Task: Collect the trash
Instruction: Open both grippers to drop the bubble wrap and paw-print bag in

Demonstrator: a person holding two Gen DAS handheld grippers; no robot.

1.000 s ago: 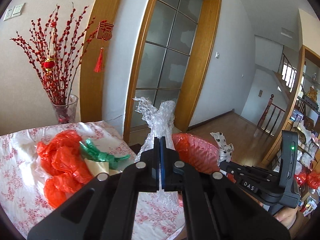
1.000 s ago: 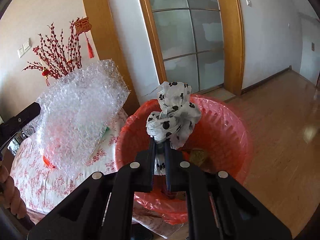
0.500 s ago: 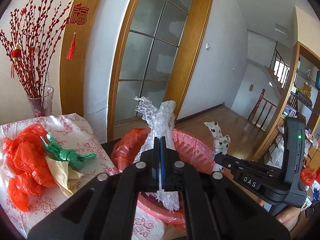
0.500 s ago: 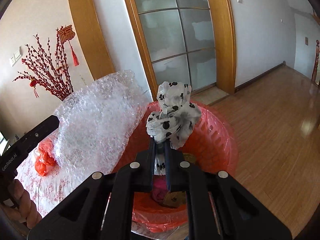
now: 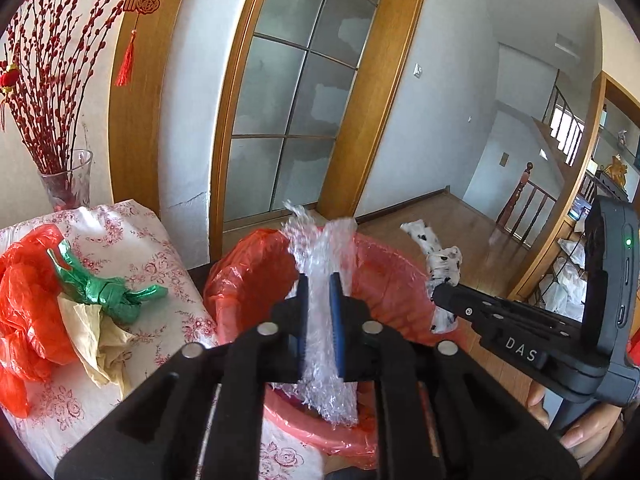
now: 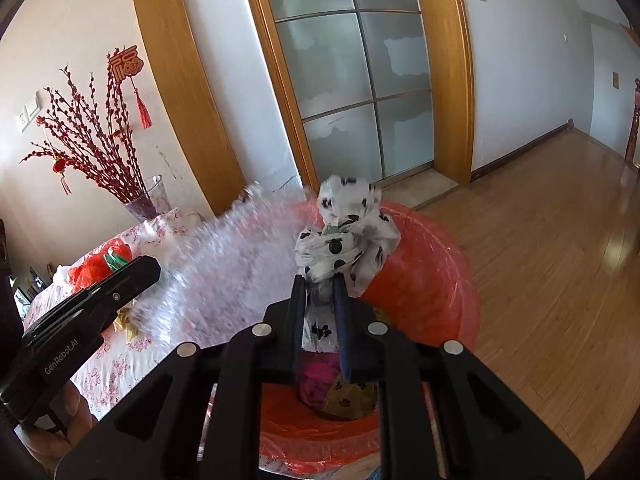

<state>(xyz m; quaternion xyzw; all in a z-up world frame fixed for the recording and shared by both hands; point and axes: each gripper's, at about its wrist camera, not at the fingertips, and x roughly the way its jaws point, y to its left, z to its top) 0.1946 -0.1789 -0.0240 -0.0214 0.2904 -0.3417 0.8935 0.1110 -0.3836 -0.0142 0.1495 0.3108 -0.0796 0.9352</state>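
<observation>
A sheet of bubble wrap [image 5: 320, 248] stands between the fingers of my left gripper [image 5: 319, 280], whose jaws are opening; the pads have parted and the wrap hangs loose into the red-lined bin [image 5: 248, 272]. In the right wrist view the bubble wrap [image 6: 240, 264] is blurred beside the left gripper [image 6: 154, 268]. My right gripper [image 6: 320, 280] is over the bin [image 6: 432, 280] with its jaws opening too. A white bag with black spots [image 6: 344, 236] sits between its parted pads. The left wrist view shows the right gripper [image 5: 436, 294] with the spotted bag [image 5: 440, 260] at the bin's right rim.
On the flowered tablecloth [image 5: 132, 224] left of the bin lie a red bag [image 5: 24, 280], a knotted green bag [image 5: 108, 292] and a yellowish bag [image 5: 88, 328]. A glass vase [image 5: 66, 184] of red branches stands at the wall. Pink and brown trash [image 6: 316, 384] lies in the bin. Wooden floor [image 6: 540, 240] spreads to the right.
Both grippers were shut on their trash and now have parted jaws. The left gripper moved right, over the bin. The bubble wrap and the spotted bag sit slightly lower between the fingers.
</observation>
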